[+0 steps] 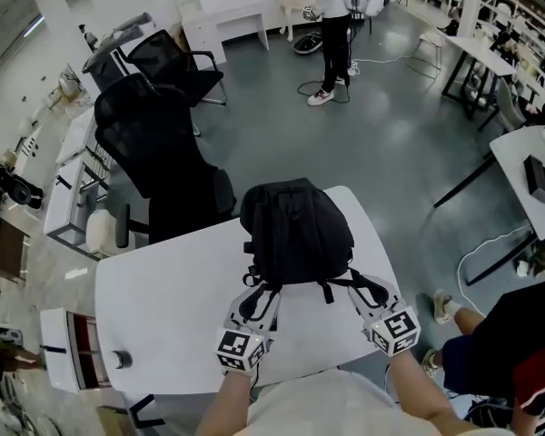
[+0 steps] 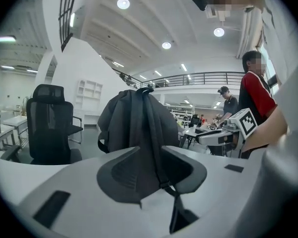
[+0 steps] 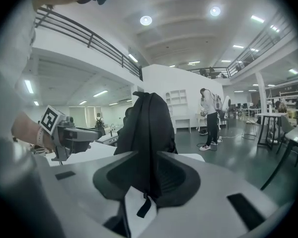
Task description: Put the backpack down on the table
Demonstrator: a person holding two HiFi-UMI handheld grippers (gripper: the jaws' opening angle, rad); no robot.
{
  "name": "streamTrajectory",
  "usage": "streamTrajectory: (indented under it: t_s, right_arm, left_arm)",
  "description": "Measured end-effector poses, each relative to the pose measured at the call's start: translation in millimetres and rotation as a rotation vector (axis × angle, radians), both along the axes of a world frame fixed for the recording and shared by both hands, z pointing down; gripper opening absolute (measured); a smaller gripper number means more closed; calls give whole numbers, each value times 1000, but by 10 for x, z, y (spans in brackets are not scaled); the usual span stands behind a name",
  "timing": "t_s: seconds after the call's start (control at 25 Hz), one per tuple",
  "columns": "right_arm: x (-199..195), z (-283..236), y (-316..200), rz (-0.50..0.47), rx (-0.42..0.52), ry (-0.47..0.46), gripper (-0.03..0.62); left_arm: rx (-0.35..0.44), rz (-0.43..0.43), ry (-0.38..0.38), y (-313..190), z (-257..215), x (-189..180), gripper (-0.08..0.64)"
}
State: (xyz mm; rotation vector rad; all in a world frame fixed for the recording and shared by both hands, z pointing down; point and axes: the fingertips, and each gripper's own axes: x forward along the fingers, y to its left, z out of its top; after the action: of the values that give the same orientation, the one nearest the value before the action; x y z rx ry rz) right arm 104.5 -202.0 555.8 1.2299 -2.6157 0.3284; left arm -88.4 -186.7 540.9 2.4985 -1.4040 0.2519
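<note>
A black backpack [image 1: 295, 230] stands upright on the far half of the white table [image 1: 163, 289], its shoulder straps facing me. My left gripper [image 1: 259, 291] is shut on the left shoulder strap [image 2: 158, 157] just below the bag. My right gripper [image 1: 363, 291] is shut on the right shoulder strap [image 3: 148, 180]. In the left gripper view the backpack [image 2: 134, 118] rises right behind the left gripper [image 2: 156, 177], the strap running down between its jaws. The right gripper view shows the same: the backpack [image 3: 146, 123] just beyond the right gripper [image 3: 146, 185], a strap end hanging under it.
Black office chairs [image 1: 154, 143] stand against the table's far left edge. A person [image 1: 334, 34] stands on the grey floor farther back. Another person [image 1: 509, 343] sits close at the right. A second white table [image 1: 527, 162] is at the right; a white trolley [image 1: 64, 343] stands at the left.
</note>
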Motion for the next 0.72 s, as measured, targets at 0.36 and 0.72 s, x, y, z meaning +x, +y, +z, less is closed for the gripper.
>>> streamTrajectory:
  t_s: [0.36,0.72]
  right_arm:
    - [184,-142,207,17,26,40,23]
    - [403,-206,258,62,42,80,18]
  left_arm:
    - [62,-54,-4,180,-247,-68,44]
    - [65,-154,-42,363,-287,-379,33]
